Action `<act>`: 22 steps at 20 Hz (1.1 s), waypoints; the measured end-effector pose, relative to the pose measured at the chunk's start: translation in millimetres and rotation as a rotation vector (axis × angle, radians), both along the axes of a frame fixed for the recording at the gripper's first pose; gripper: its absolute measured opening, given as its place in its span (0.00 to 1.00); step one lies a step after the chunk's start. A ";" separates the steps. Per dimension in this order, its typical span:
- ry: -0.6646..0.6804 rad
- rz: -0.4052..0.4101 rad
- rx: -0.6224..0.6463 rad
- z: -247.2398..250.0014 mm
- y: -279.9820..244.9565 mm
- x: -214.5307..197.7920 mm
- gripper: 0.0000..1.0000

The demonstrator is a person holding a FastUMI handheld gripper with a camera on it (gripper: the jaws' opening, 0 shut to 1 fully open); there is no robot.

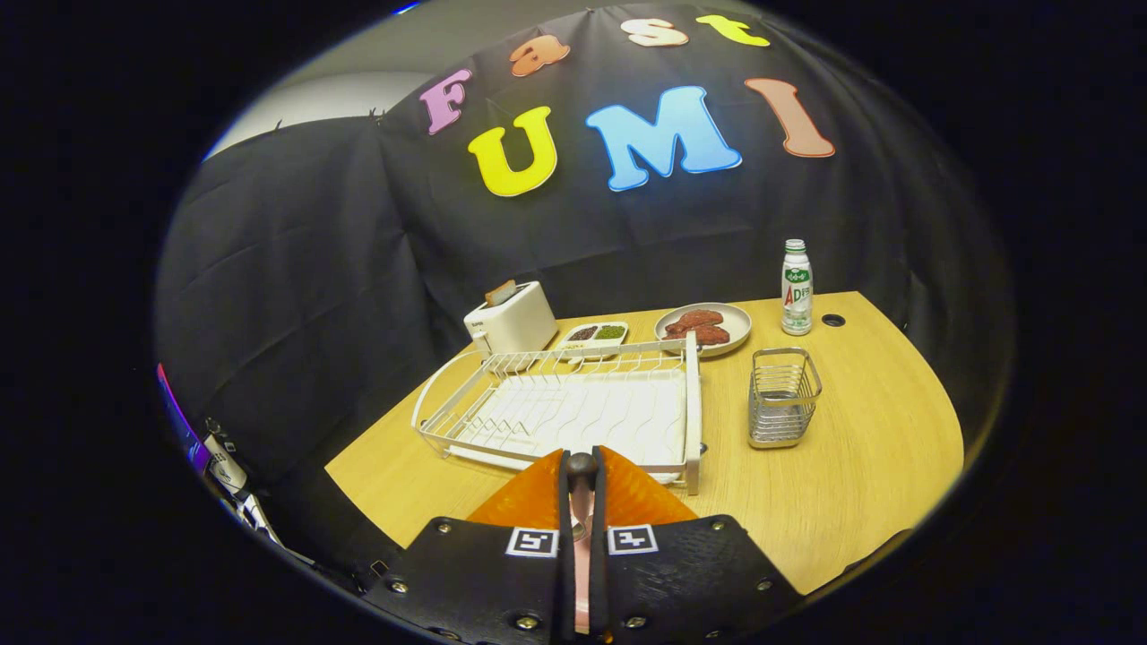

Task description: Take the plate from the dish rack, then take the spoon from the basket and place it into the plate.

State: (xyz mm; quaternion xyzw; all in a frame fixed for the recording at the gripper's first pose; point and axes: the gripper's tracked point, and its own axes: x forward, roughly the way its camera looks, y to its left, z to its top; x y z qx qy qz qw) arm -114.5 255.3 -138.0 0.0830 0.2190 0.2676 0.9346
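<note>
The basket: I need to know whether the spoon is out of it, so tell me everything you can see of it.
The basket is a small, upright container of shiny metal wire with horizontal bars and an open top. It stands on the wooden table, right of the dish rack and apart from it, nearer than the bottle. Nothing sticks out of it. The gripper is shut on a spoon.

Black cloth wall (296, 269) behind a light wooden table (860, 448) — dim booth; pale wall (332, 94) above the cloth.

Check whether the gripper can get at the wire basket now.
Likely yes: bare table lies between the gripper and the basket, beside the dish rack. But the fingers are shut on a spoon handle, so grasping more looks unlikely.
</note>
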 end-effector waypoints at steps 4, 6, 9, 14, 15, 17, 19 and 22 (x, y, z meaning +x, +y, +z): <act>0.027 0.044 0.009 -19.9 14.3 -4.2 0.06; 0.031 0.055 0.031 -24.7 13.5 -9.8 0.06; 0.036 0.038 0.043 -28.8 6.8 -5.8 0.06; 0.075 -0.021 0.028 -37.9 -15.9 -5.1 0.13; 0.086 -0.023 0.041 -40.2 -17.6 -3.8 0.15; 0.111 -0.033 0.065 -44.5 -23.2 -2.7 0.16; 0.126 -0.034 0.072 -46.9 -30.4 -3.8 0.17; 0.129 -0.043 0.051 -55.9 -40.4 -0.1 0.21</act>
